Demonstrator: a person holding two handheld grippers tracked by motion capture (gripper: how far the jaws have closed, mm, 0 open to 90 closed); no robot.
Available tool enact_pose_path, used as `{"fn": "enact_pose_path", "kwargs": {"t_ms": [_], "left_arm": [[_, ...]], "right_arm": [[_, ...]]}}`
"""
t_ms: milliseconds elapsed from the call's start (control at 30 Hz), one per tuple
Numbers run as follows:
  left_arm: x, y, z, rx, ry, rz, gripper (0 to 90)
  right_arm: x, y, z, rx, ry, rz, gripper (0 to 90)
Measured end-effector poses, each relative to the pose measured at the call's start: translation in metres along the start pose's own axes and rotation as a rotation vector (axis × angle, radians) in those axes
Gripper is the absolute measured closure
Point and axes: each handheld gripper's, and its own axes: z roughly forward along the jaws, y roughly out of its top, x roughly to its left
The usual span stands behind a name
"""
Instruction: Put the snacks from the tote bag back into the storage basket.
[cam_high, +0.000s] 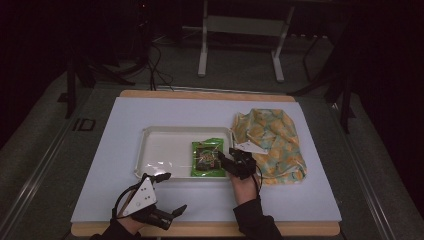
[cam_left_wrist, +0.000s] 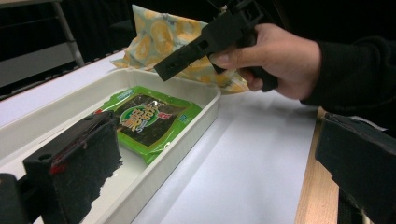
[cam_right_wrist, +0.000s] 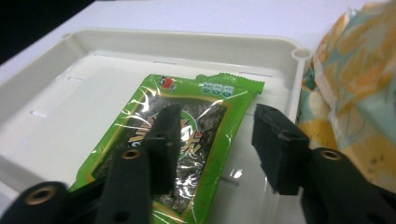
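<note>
Right gripper view: the right gripper (cam_right_wrist: 212, 140), jaws parted and empty, hovers over the green packet (cam_right_wrist: 184, 135); best to straddle its 6 o'clock edge squarely before closing.

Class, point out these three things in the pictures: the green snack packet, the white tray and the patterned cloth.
green snack packet (cam_high: 205, 157), high view, middle of its printed front.
white tray (cam_high: 160, 155), high view, bare floor of the tray.
patterned cloth (cam_high: 272, 137), high view, middle of the fabric.

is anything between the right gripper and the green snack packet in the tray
Nothing visible does. The right gripper hangs open just above the green snack packet, which lies flat in the white tray with its top uncovered. The patterned cloth lies beside the tray, outside the tray wall.
</note>
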Motion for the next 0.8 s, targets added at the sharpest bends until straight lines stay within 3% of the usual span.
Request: {"fn": "enact_pose_path", "kwargs": {"t_ms": [100,167,267,433,533,667,800], "left_arm": [[0.0,0.0,0.0,0.004,-0.001,0.001,0.4],[0.0,0.0,0.0,0.003,0.0,0.0,0.4],[0.0,0.0,0.0,0.003,0.001,0.001,0.4],[0.0,0.0,0.0,0.004,0.0,-0.001,0.4],[0.0,0.0,0.0,0.004,0.0,-0.002,0.4],[0.0,0.0,0.0,0.006,0.0,-0.002,0.4],[0.001,0.0,0.0,0.007,0.001,-0.002,0.4]], "right_arm": [[0.003,0.008,0.003,0.046,0.026,-0.06,40.4],[0.004,0.012,0.004,0.051,0.038,-0.074,37.9],[0.004,0.019,0.004,0.044,0.056,-0.081,28.4],[-0.003,0.031,0.0,0.004,0.08,-0.081,20.4],[-0.007,0.038,-0.004,-0.022,0.098,-0.105,14.0],[-0.016,0.05,-0.011,-0.065,0.109,-0.114,14.3],[-0.022,0.063,-0.018,-0.054,0.086,-0.138,14.4]]}}
